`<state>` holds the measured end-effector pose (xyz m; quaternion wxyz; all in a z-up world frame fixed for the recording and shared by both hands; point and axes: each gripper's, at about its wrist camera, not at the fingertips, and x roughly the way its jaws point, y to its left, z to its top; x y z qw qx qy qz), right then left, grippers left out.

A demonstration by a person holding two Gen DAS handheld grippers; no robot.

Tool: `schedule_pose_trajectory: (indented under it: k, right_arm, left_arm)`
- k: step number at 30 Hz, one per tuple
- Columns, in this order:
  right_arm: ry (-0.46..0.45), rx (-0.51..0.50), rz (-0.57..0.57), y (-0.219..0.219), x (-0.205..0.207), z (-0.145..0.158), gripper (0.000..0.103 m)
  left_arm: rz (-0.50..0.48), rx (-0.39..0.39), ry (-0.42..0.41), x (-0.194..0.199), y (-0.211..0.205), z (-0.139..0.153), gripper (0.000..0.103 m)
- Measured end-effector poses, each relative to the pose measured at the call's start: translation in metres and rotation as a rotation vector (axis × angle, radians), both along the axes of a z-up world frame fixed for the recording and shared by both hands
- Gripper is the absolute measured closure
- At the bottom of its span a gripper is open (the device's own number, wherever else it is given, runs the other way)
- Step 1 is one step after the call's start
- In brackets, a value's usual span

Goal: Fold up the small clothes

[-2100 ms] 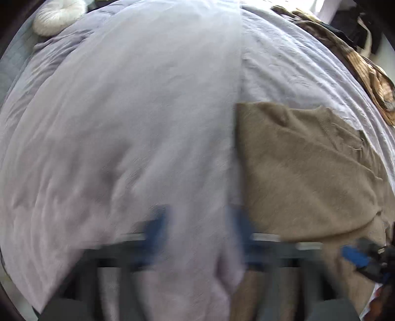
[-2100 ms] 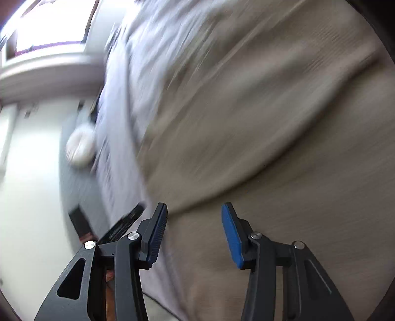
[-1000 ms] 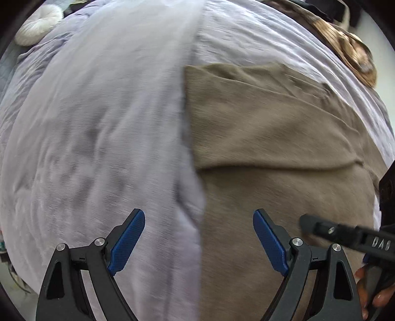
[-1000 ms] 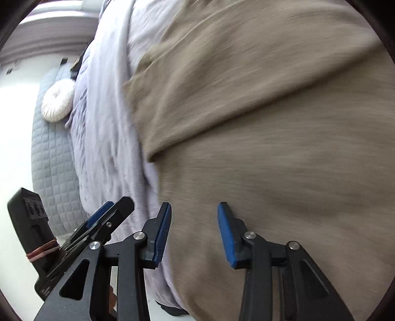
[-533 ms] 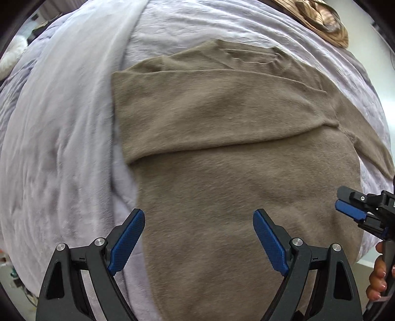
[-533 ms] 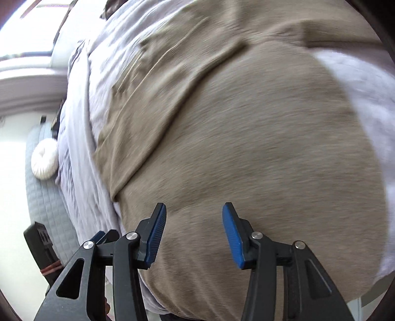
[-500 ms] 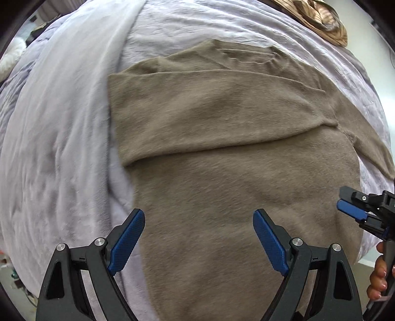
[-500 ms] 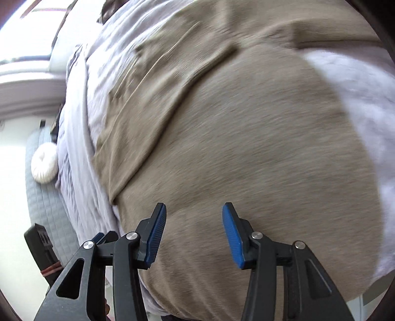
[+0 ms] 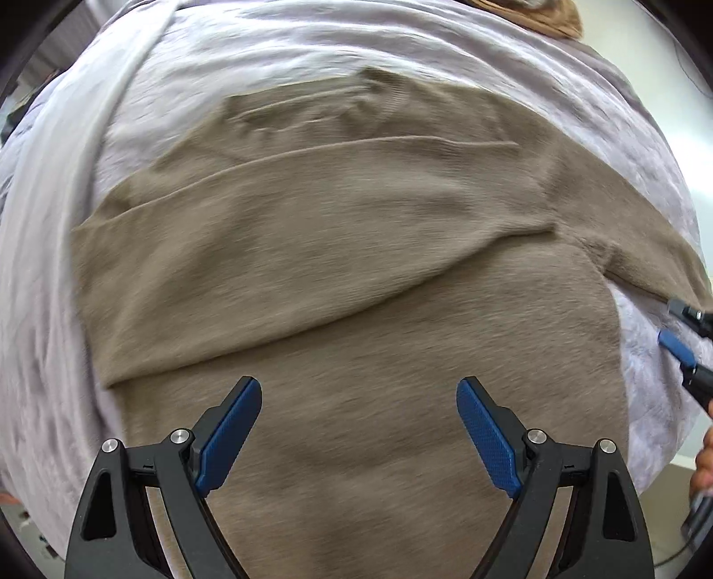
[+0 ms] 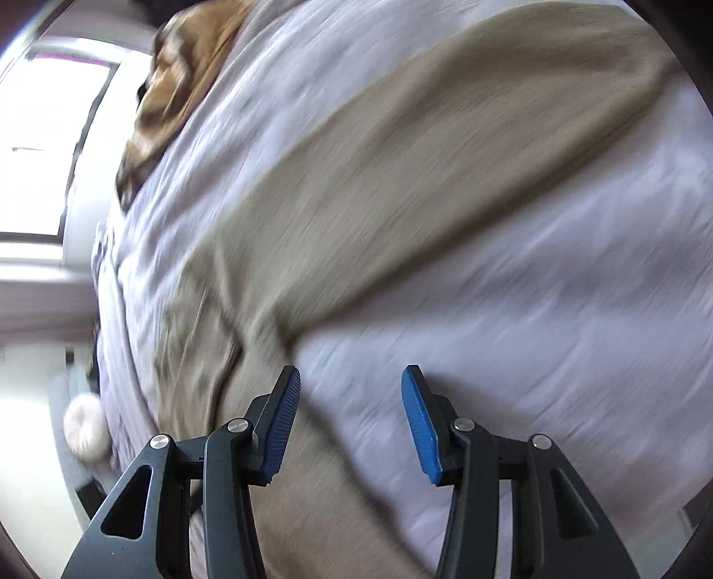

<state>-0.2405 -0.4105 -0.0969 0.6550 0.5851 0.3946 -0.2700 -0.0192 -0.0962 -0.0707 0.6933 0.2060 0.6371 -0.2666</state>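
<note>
A tan knit sweater [image 9: 356,276] lies flat on a pale lilac bed cover [image 9: 133,89]. Its left sleeve is folded across the chest; its right sleeve [image 10: 445,147] stretches out sideways over the cover. My left gripper [image 9: 358,427] is open and empty, hovering over the sweater's lower body. My right gripper [image 10: 350,423] is open and empty, over the cover just right of the sweater's side edge, below the outstretched sleeve. It also shows at the right edge of the left wrist view [image 9: 682,352].
A brown patterned cloth [image 10: 178,89] lies at the far side of the bed, also in the left wrist view [image 9: 534,18]. A white round cushion [image 10: 84,427] sits by the headboard. A bright window [image 10: 40,147] is at left.
Both grippers have swung to the right across the bed. The left now hangs over the sweater's body instead of its left edge. The right has moved off the sweater's body to beside the outstretched sleeve.
</note>
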Motion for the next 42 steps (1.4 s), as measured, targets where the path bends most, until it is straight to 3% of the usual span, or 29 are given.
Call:
schedule_pose_trajectory:
  k: [12, 17, 18, 19, 21, 22, 26, 31, 37, 42]
  right_arm:
    - [-0.081, -0.047, -0.382, -0.102, -0.075, -0.008, 0.052]
    - [-0.229, 0.012, -0.543, -0.118, -0.086, -0.018, 0.051]
    - [-0.276, 0.038, -0.57, -0.12, -0.087, -0.021, 0.061]
    - [-0.308, 0.056, -0.582, -0.123, -0.089, -0.022, 0.08]
    - [-0.381, 0.102, -0.588, -0.126, -0.083, -0.026, 0.092]
    - [-0.414, 0.115, -0.582, -0.126, -0.079, -0.025, 0.093]
    - [-0.562, 0.124, -0.478, -0.122, -0.048, -0.008, 0.094]
    - [-0.646, 0.062, -0.167, -0.105, 0.034, 0.038, 0.093]
    - [-0.619, -0.019, 0.303, -0.033, 0.175, 0.078, 0.093]
    - [-0.51, -0.018, 0.635, 0.064, 0.266, 0.058, 0.093]
  left_arm:
    - [-0.07, -0.017, 0.019, -0.018, -0.061, -0.014, 0.013]
    - [-0.046, -0.04, 0.022, -0.009, -0.059, -0.009, 0.013]
    - [-0.043, -0.046, 0.025, -0.002, -0.056, -0.008, 0.013]
    - [-0.037, -0.05, 0.025, 0.0, -0.054, -0.007, 0.013]
    - [-0.026, -0.059, 0.022, 0.005, -0.048, -0.003, 0.013]
    - [-0.018, -0.065, 0.018, 0.008, -0.044, -0.002, 0.013]
    - [0.031, -0.082, 0.012, 0.024, -0.019, 0.004, 0.013]
    - [0.11, -0.085, 0.006, 0.041, 0.013, 0.005, 0.013]
    - [0.244, -0.111, -0.026, 0.066, 0.075, 0.01, 0.013]
    - [0.345, -0.111, -0.05, 0.082, 0.117, 0.004, 0.013]
